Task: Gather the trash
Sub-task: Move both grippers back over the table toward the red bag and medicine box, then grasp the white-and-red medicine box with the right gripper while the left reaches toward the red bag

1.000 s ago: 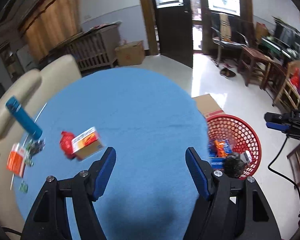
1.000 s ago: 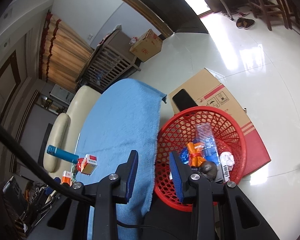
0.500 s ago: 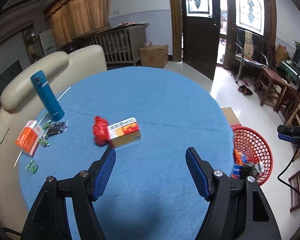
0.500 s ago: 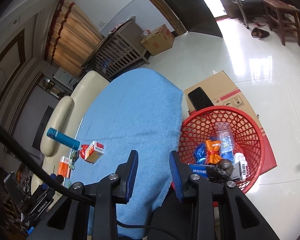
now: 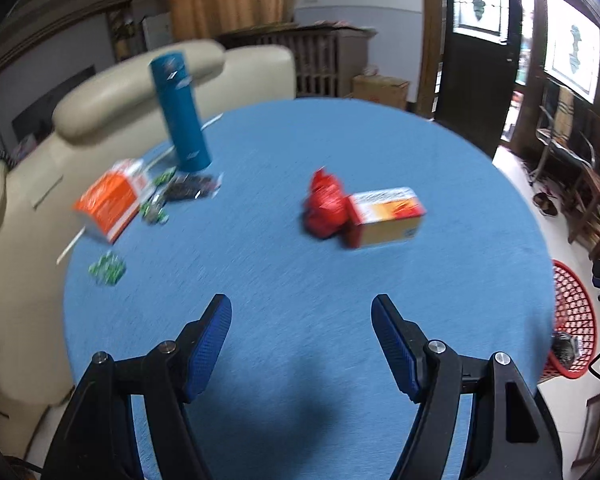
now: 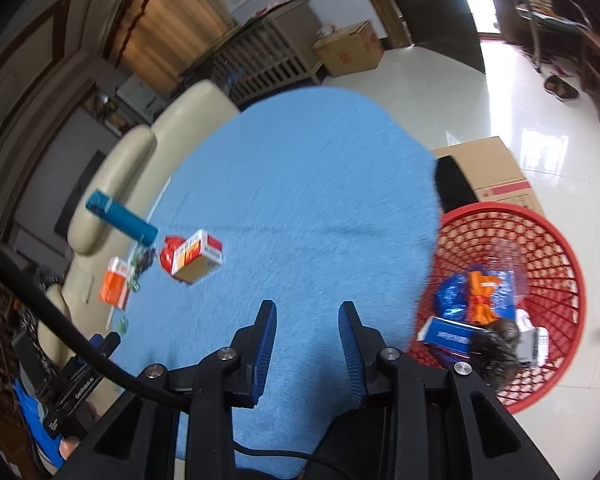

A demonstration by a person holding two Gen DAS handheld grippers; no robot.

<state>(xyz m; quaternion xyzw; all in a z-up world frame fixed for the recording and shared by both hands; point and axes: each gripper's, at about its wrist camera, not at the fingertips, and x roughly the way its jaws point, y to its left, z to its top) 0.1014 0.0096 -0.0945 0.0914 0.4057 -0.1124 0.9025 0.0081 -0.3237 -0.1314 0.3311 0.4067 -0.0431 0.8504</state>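
Note:
A crumpled red wrapper (image 5: 324,204) and a white-and-orange carton (image 5: 386,218) lie touching on the round blue-clothed table (image 5: 300,140). An orange packet (image 5: 110,200), a dark wrapper (image 5: 190,188) and small green wrappers (image 5: 107,268) lie at the left by an upright teal bottle (image 5: 182,116). My left gripper (image 5: 300,300) hangs open above the near cloth, short of the carton, with nothing between its fingers. My right gripper (image 6: 307,305) is over the table's near right part, its jaws drawn close with nothing between them. The carton (image 6: 198,256) lies far to its left.
A red mesh basket (image 6: 512,210) holding several pieces of trash stands on the floor at the table's right edge, also seen as the basket (image 5: 574,320). A cardboard box (image 6: 496,168) lies behind it. A cream sofa (image 5: 32,208) borders the table's left side.
Both views have swung left across the table. The carton and wrappers have come nearer the left gripper, and the basket has slid to the right. Neither gripper's jaws have changed.

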